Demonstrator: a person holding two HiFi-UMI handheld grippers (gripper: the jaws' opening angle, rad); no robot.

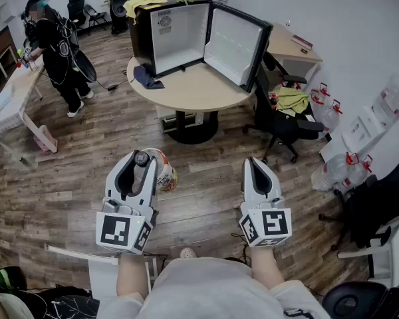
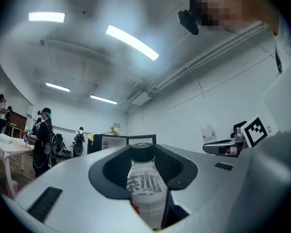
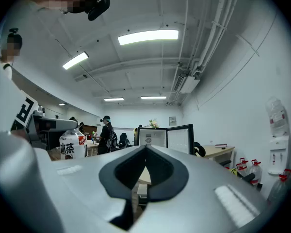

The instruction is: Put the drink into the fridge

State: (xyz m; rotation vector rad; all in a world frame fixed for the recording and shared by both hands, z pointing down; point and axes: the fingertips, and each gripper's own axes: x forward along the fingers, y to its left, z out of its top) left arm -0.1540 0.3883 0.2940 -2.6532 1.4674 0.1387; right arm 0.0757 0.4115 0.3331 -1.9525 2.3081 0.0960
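L gripper (image 1: 141,159) jaws clamped on drink bottle (image 2: 144,181). R gripper (image 1: 253,163) jaws together, empty. Both held fwd, side by side.

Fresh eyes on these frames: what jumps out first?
The left gripper is clamped on a drink bottle, low in the foreground of the head view. Straight ahead, a black mini fridge stands on a round table with its door swung wide open. The right gripper is shut and empty.

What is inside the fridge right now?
The open fridge shows a bare white interior with a round fitting high on its back wall; no drinks visible. Nothing covers it, though small items would be too distant to tell.
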